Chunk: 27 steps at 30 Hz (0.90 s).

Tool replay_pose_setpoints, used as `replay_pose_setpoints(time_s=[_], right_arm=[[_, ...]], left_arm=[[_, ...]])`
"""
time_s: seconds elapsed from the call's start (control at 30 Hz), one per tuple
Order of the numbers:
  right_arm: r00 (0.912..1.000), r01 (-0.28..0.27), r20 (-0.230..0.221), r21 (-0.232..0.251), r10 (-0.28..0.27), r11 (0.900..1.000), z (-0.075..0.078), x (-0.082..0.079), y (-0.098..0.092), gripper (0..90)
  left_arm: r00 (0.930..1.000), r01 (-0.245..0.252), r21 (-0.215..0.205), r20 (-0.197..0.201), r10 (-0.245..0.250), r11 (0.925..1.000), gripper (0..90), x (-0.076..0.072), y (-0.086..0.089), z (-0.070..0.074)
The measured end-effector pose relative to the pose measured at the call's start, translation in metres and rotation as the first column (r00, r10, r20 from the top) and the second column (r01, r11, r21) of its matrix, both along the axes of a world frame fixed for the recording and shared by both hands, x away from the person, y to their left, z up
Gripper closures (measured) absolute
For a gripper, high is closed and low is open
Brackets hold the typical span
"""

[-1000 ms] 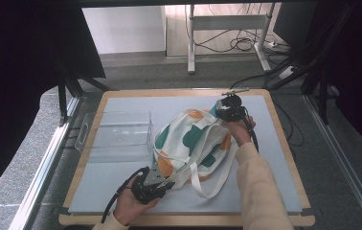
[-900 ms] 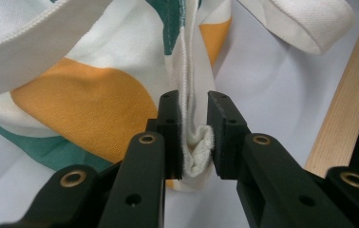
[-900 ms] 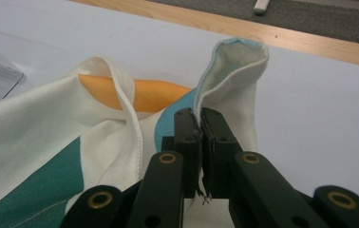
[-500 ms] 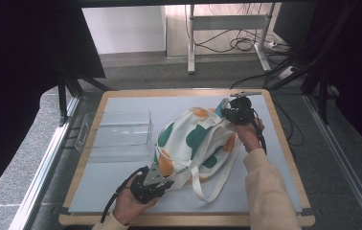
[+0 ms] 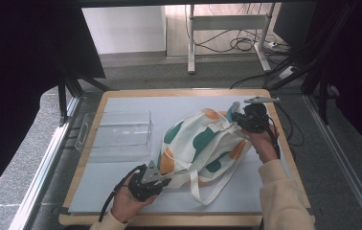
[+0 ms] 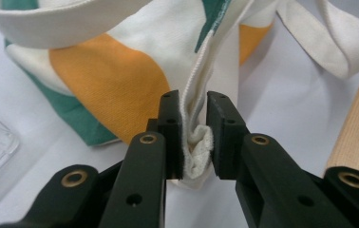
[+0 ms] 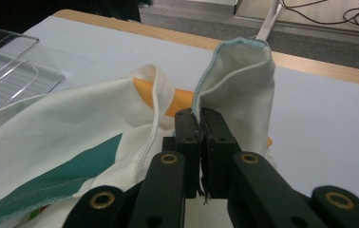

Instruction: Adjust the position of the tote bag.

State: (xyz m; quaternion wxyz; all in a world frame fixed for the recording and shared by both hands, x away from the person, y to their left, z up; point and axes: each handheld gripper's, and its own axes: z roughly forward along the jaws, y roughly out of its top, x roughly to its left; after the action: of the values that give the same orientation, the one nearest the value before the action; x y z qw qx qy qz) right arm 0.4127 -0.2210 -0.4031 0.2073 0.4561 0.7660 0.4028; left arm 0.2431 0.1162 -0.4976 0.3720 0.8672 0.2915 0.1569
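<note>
Now the right tool (image 5: 242,118), pinching the bag's (image 5: 203,146) rim, has drawn it toward two o'clock and upward, while the left tool (image 5: 165,181) stays clamped on its seven-o'clock corner, so the bag, mid-bench (image 5: 121,182), stretches open.

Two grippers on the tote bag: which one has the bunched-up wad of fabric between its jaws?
The left gripper, at the near edge of the tote bag: its jaws clamp a crumpled fold. The right gripper pinches a thin, flat hem, lifted.

Grey carpeted floor (image 5: 21,163), white wall (image 5: 121,28), metal desk legs (image 5: 191,43), tangled cables (image 5: 239,43)
</note>
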Motion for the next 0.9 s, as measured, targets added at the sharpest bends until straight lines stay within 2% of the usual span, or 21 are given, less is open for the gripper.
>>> replay_pose_setpoints(time_s=[0.63,0.77,0.9], right_arm=[[0.9982,-0.010,0.060,0.042,0.008,0.999,0.010,-0.041,-0.022,85.9],[0.9981,-0.012,0.061,0.062,0.009,0.998,0.008,-0.050,-0.028,85.9],[0.9983,-0.008,0.058,0.060,0.004,0.998,0.008,-0.058,-0.033,86.0]], left_arm=[[0.9996,-0.015,0.026,0.023,0.015,0.9995,77.7,0.010,0.006,0.007],[0.9995,-0.015,0.056,0.030,0.013,0.9983,77.7,0.016,0.005,0.008],[0.9992,-0.020,0.066,0.037,0.017,0.9976,77.7,0.022,0.005,0.013]])
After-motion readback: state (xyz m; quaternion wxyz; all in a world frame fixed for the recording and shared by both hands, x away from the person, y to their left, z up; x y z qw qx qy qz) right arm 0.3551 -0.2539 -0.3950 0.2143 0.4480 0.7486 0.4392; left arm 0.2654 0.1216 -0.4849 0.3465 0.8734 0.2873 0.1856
